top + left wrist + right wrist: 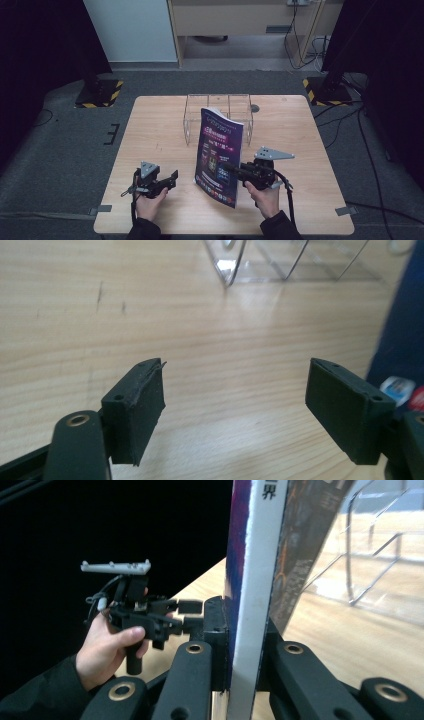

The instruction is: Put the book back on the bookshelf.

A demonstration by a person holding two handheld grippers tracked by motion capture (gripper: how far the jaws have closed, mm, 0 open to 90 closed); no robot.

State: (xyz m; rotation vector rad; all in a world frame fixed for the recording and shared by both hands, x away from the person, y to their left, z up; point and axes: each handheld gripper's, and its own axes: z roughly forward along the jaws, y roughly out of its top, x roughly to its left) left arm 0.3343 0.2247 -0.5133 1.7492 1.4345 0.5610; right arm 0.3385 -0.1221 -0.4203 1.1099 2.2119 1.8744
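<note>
A thick magazine [220, 155] with a dark blue and purple cover stands upright near the middle of the wooden table [150, 125]. My right gripper [231, 169] is shut on its spine edge [252, 605], its jaws pressed on both covers. Left of the magazine, my left gripper [172, 177] sits low over the table with its jaws wide apart and nothing between its pads [137, 405]. The magazine's blue cover [400, 335] shows at the right edge of the left gripper view. The left gripper [187, 610] and the hand holding it appear beyond the magazine in the right gripper view.
A clear acrylic rack [218, 112] with upright dividers stands at the back middle of the table, just behind the magazine; its corner [227, 265] shows ahead of the left gripper. Black stands with striped bases [97, 92] flank the table on the floor.
</note>
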